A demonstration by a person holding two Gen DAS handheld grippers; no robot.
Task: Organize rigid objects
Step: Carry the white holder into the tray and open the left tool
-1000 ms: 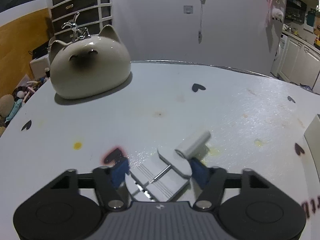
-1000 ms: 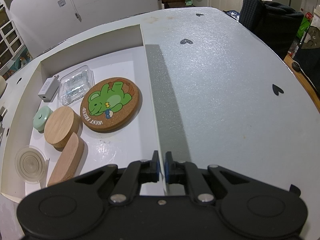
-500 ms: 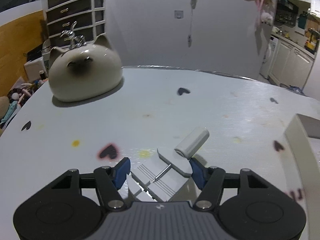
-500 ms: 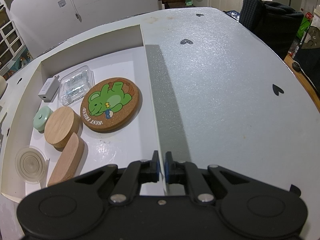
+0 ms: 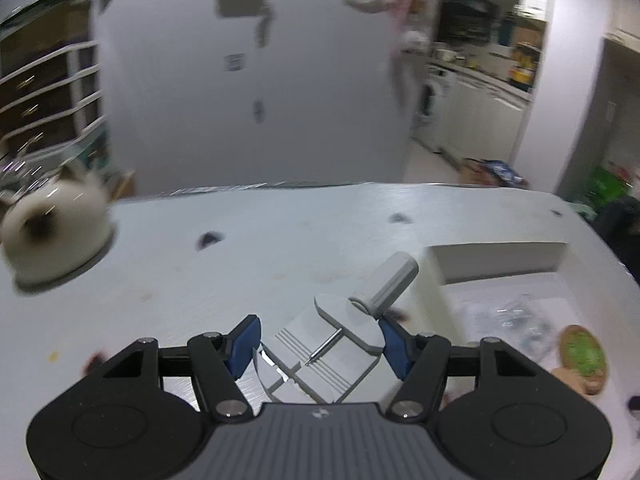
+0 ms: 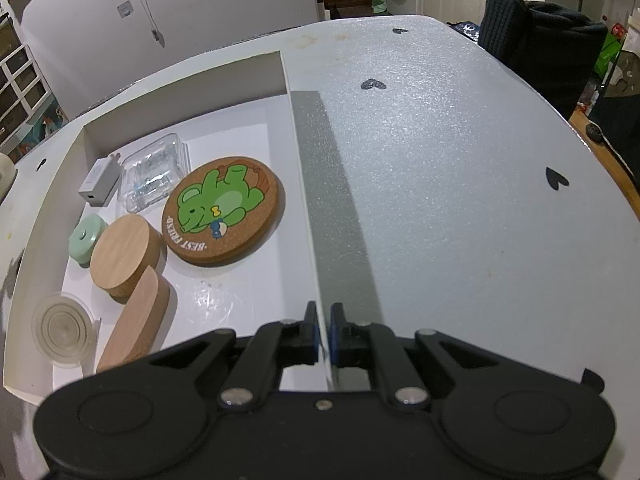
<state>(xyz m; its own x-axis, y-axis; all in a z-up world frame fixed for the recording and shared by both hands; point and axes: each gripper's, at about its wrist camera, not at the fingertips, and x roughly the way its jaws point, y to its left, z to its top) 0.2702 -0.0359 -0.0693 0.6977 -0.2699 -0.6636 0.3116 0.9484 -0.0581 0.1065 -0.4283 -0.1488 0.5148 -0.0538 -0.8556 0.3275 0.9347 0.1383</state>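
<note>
In our left hand-held gripper [image 5: 320, 342] we carry a small white screwdriver set [image 5: 334, 344], its case lying between the 2 blue pads with a thin driver resting on top and a white cylinder [image 5: 386, 286] sticking out ahead. The pads stand wide, and we cannot tell how firmly they pinch the case; only the right pad looks to touch it. Our right hand-held gripper [image 6: 325, 328] is clamped on the near end of the right wall of the white tray [image 6: 304, 184], holding it in place on the table [image 6: 440, 160].

The risk we see is the set slipping: the cylinder and the driver look loose on the case, so a quick swing or a tilt could shake them off onto the table before we reach the tray. A drop from height could also knock the clear box [image 6: 154, 172] or the frog coaster [image 6: 222, 210] already inside.

Compared with 1 second ago, the left view has swung right: the cat-shaped pot [image 5: 52, 236] has slid to the far left, the tray now shows ahead and to the right, and the picture is blurred by motion. The right view is unchanged.
</note>
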